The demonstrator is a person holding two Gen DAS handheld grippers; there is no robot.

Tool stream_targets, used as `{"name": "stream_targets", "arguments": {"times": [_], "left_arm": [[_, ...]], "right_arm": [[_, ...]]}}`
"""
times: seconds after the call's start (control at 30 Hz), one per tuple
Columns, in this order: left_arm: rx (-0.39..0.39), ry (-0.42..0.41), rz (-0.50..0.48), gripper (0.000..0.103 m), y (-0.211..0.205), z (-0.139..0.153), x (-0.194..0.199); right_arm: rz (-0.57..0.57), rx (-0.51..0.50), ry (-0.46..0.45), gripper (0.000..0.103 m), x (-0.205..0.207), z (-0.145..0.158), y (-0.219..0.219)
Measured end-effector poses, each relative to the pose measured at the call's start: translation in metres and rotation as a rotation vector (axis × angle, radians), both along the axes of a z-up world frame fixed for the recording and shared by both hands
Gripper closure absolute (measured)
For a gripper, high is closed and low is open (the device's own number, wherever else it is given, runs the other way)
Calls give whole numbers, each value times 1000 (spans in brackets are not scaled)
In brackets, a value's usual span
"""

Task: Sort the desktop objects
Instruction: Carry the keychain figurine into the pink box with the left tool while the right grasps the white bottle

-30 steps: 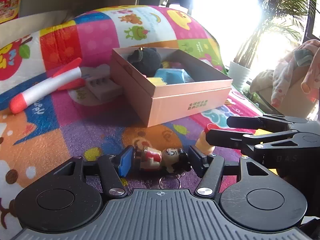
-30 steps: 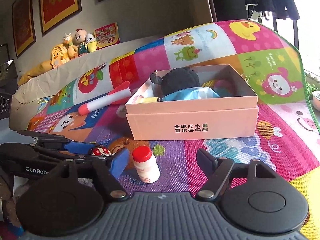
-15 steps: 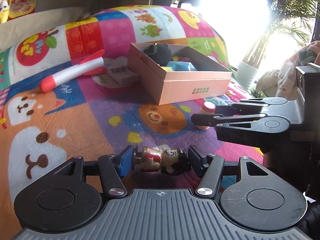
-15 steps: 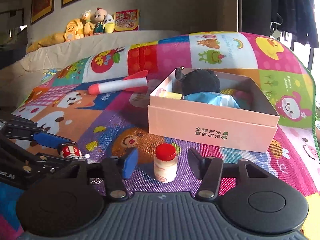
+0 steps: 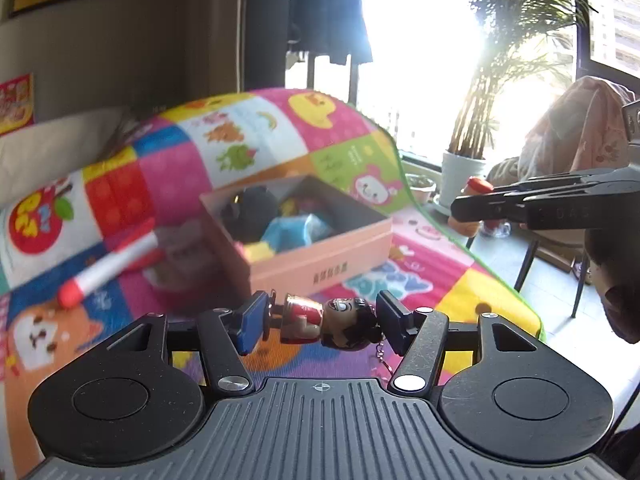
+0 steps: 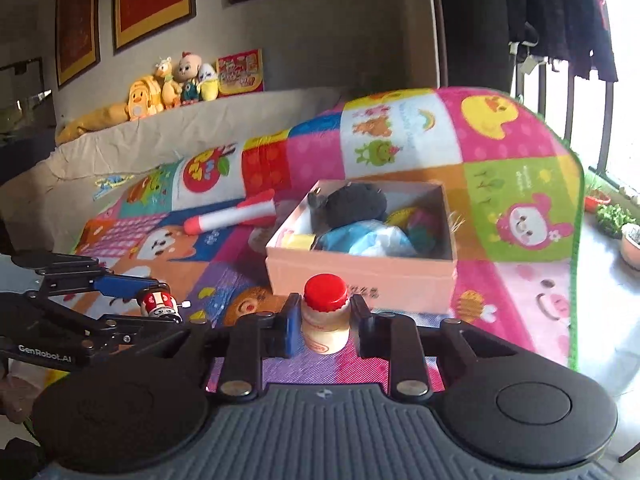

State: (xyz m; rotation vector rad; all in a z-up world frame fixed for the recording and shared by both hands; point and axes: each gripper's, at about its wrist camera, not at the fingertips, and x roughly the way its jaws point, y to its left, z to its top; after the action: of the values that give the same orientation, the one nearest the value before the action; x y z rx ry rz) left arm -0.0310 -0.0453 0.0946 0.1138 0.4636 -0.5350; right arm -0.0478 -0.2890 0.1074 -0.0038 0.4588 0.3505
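Observation:
A small doll-figure keychain (image 5: pixel 308 318) lies sideways between the pads of my left gripper (image 5: pixel 318 322), which is shut on it and holds it above the mat. My right gripper (image 6: pixel 325 326) has a little drink bottle with a red cap (image 6: pixel 325 296) upright between its pads. Its jaws are closing on the bottle and both pads touch the sides. In the left wrist view the bottle (image 5: pixel 478 186) shows at the right, raised off the mat. The open pink box (image 6: pixel 360 276) stands ahead of both grippers, with a black plush and a blue item inside.
A white and red toy rocket (image 6: pixel 236 216) lies left of the box on the patchwork play mat (image 6: pixel 516 208). A small grey block (image 5: pixel 180 240) sits blurred beside the box. Plush toys line the back ledge (image 6: pixel 172 88). Potted plants stand past the mat's right edge.
The right gripper's jaws have come together on the bottle and lifted it off the mat. Both grippers have risen; the left still holds the figure.

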Motion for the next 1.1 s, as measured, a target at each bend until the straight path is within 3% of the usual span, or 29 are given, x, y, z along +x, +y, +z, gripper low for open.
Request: {"name": "stream_targets", "arguments": {"times": [0.17, 0.27, 0.43, 0.5, 0.63, 0.8, 1.0, 1.1], "left_arm": [[-12, -112, -63, 38, -45, 34, 43], [-63, -128, -62, 38, -67, 45, 84], [-142, -49, 11, 16, -66, 44, 135], [-155, -57, 48, 7, -50, 39, 132], [-104, -45, 121, 6, -18, 19, 117], [-47, 27, 202, 3, 18, -16, 94], [-61, 118, 242, 3, 44, -49, 79], [-66, 124, 271, 2, 59, -54, 76]], "right_arm": [[-114, 0, -162, 78, -12, 40, -34], [-152, -9, -191, 78, -7, 49, -45], [-185, -25, -185, 78, 11, 52, -53], [-190, -25, -175, 78, 17, 51, -56], [-187, -16, -140, 78, 34, 46, -56], [-146, 47, -87, 78, 64, 45, -45], [-98, 98, 64, 78, 130, 40, -19], [-114, 81, 115, 70, 154, 33, -4]]}}
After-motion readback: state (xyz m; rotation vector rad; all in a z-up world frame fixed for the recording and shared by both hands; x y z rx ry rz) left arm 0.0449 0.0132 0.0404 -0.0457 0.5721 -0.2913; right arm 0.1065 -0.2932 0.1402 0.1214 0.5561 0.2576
